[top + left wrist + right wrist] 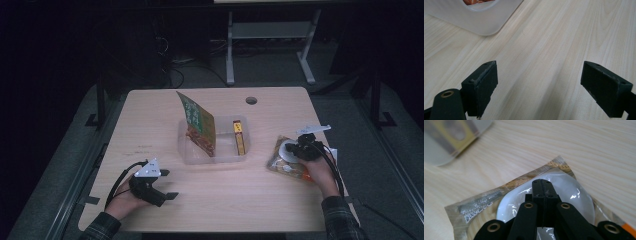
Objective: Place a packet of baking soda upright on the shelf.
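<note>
A clear plastic container (212, 159) sits mid-table. Inside it a green and orange packet (200, 122) stands tilted, and a narrow yellow and red box (239, 136) lies beside it. To the right lies a flat snack packet (285, 169) with a white round piece showing through its film (579, 195). My right gripper (295, 148) is over this packet (486, 197), and the right gripper (541, 182) has its jaws pressed together, tips down on the film. Whether they pinch the wrapper I cannot tell. My left gripper (169, 184) rests at the front left, and the left gripper (540, 85) is open over bare wood.
The container's corner (481, 22) lies just ahead of the left gripper. A round cable hole (251, 100) sits near the table's far edge. Bare wood stretches between the two hands along the front. Dark floor and a desk frame (230, 50) lie beyond the table.
</note>
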